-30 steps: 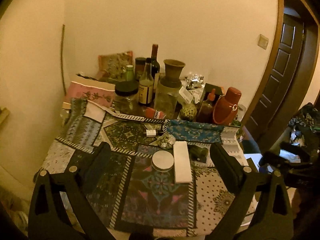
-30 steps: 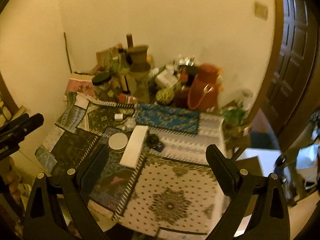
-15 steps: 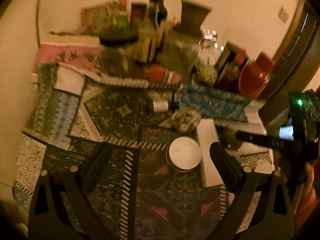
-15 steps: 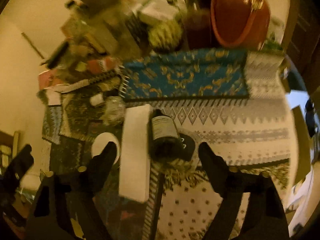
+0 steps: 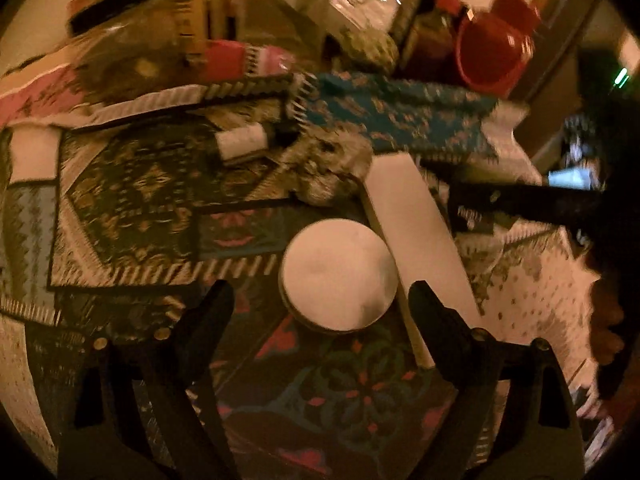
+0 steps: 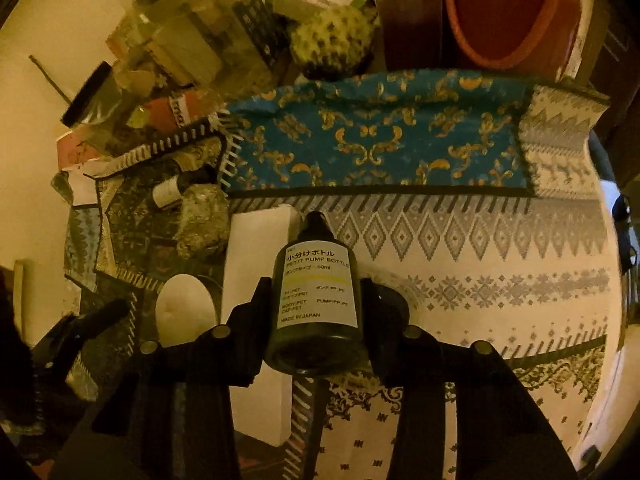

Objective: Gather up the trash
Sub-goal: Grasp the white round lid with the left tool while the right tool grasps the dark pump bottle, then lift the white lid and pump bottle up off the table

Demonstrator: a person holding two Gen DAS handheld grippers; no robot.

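Note:
A small dark pump bottle [image 6: 312, 280] with a white label lies on the patterned tablecloth [image 6: 460, 288]. My right gripper [image 6: 316, 294] is closing on it, with a pad pressed to each side of the bottle. In the left wrist view a round white tin [image 5: 340, 272] sits on the cloth. My left gripper [image 5: 320, 300] hovers low over the tin. Its jaws are closing but still stand wide, and the tin's near edge lies between them untouched. A crumpled foil ball [image 5: 324, 168] and a small white-labelled bottle [image 5: 244, 140] lie further back.
A long flat white box [image 5: 416, 232] lies right of the tin, close to my left gripper's right finger. Jars, bottles and a red jug [image 5: 496, 40] crowd the back of the table. The cloth's white right side [image 6: 500, 360] is bare. A hand [image 5: 608, 320] shows at the right edge.
Both grippers dropped toward the table and tilted down. The right one closed around the dark bottle. The left one came down over the white tin and narrowed a little.

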